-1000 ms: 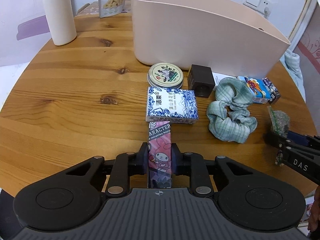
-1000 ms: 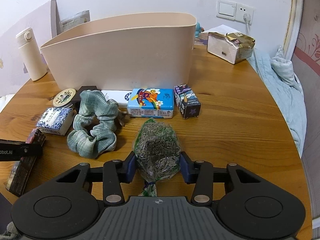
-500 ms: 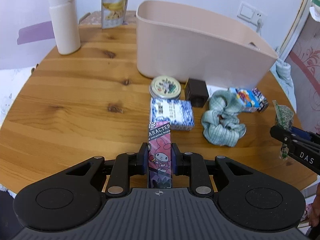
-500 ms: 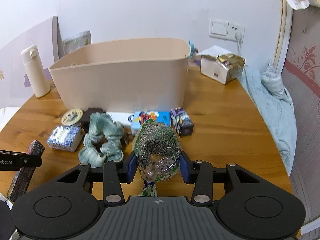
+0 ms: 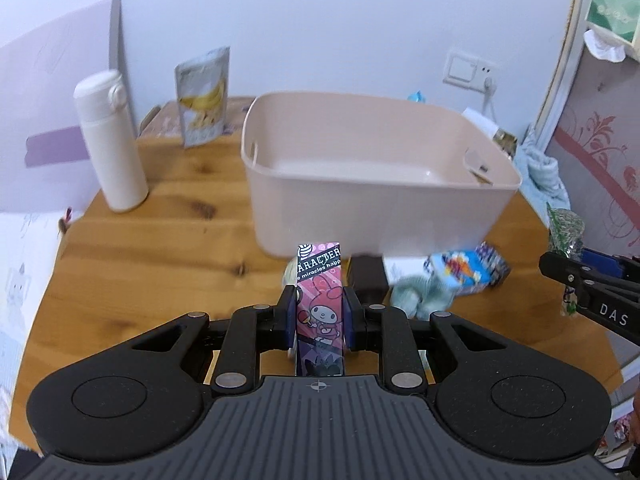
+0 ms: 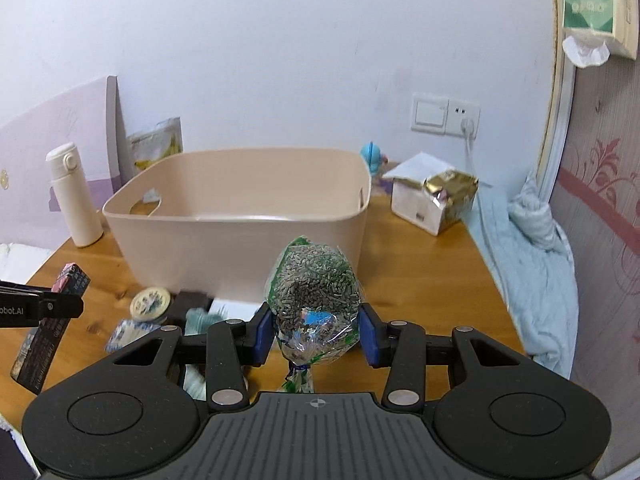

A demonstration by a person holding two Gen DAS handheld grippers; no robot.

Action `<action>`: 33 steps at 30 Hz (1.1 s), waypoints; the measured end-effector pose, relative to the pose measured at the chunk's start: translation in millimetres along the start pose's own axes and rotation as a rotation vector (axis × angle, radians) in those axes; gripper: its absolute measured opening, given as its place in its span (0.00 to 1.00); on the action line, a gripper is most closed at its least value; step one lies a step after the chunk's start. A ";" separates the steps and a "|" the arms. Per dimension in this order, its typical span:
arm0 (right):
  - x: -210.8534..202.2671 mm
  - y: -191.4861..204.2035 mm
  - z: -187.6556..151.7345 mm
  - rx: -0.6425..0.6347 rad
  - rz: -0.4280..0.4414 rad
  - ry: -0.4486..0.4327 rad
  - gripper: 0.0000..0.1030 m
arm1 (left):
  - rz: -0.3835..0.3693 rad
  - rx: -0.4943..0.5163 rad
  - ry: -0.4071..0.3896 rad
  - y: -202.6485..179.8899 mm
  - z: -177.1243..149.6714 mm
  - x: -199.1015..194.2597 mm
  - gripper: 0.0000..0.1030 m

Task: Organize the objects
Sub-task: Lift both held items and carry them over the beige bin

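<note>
My left gripper [image 5: 319, 316] is shut on a slim pink cartoon box [image 5: 320, 300], held above the round wooden table [image 5: 160, 248] in front of the beige bin [image 5: 376, 208]. My right gripper [image 6: 316, 330] is shut on a clear bag of dried lavender [image 6: 314, 296], also raised, facing the beige bin [image 6: 240, 244]. In the right wrist view the left gripper [image 6: 40, 310] and its box [image 6: 48, 328] show at the left edge. The right gripper's finger [image 5: 592, 280] with the bag [image 5: 565, 230] shows at the right of the left wrist view.
On the table before the bin lie a round tin [image 6: 151, 303], a dark cube [image 5: 366, 276], a green scrunchie [image 5: 420, 294], a blue-white box [image 6: 130, 330] and a colourful box [image 5: 460, 270]. A white bottle [image 5: 110, 146], a banana snack pouch [image 5: 202, 96] and a gold-topped box [image 6: 436, 200] stand around it.
Both grippers have risen with their loads, so the bin's inside now shows. The items left on the table sit lower and smaller in both views.
</note>
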State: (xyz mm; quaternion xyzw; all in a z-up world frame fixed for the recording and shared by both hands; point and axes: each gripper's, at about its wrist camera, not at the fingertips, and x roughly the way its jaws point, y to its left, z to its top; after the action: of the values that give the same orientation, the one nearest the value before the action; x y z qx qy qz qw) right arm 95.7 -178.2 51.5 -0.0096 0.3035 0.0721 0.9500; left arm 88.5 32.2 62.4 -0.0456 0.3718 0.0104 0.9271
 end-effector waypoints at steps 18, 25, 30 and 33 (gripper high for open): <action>33.3 -4.7 76.9 0.002 -0.027 -0.095 0.40 | -0.003 0.042 -0.128 1.7 107.4 32.4 0.22; 52.2 4.0 100.4 -0.024 -0.033 -0.109 0.40 | -0.012 0.036 -0.108 1.3 135.0 63.6 0.22; 70.2 8.4 112.4 -0.045 -0.042 -0.103 0.40 | 0.020 0.047 -0.079 -5.2 147.7 96.1 0.22; 83.0 9.4 117.2 -0.047 -0.047 -0.090 0.40 | 0.009 0.042 -0.031 -8.2 153.1 118.8 0.22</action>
State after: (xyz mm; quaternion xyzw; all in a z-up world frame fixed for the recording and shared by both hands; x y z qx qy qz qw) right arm 228.7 -150.7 99.4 -0.0357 0.2587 0.0574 0.9636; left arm 280.2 36.4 91.2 -0.0244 0.3578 0.0073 0.9334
